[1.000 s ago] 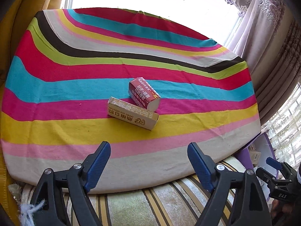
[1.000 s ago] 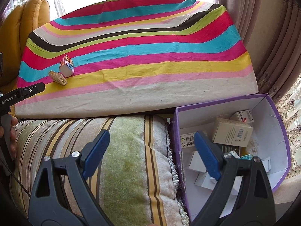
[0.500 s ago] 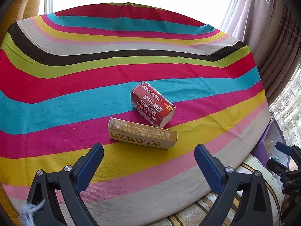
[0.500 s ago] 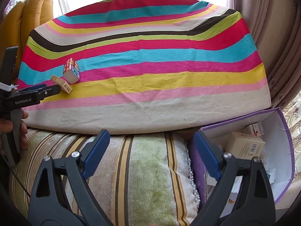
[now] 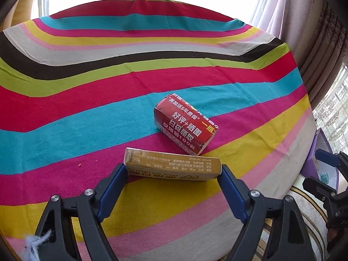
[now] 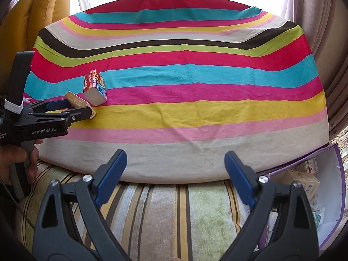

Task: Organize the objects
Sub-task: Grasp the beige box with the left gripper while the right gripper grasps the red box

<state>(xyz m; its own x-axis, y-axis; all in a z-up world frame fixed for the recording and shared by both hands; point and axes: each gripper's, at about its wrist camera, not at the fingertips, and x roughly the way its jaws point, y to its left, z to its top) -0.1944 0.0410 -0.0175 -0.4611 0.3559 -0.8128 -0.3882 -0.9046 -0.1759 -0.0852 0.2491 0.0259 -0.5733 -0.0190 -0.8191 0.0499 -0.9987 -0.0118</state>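
While the left gripper (image 5: 174, 171) straddles the yellow carton (image 5: 171, 166) with a blue pad at each short end, whether the pads already press on it I cannot tell. That carton lies flat on the striped cloth (image 5: 87, 117) covering the desk, on the magenta and yellow bands, and its far right corner meets the red carton (image 5: 184, 124). Over the striped cushion (image 6: 169, 213) at the desk's near edge, the right gripper (image 6: 174, 174) hangs released and empty. At far right, a purple box (image 6: 339, 195) holds several small cartons.
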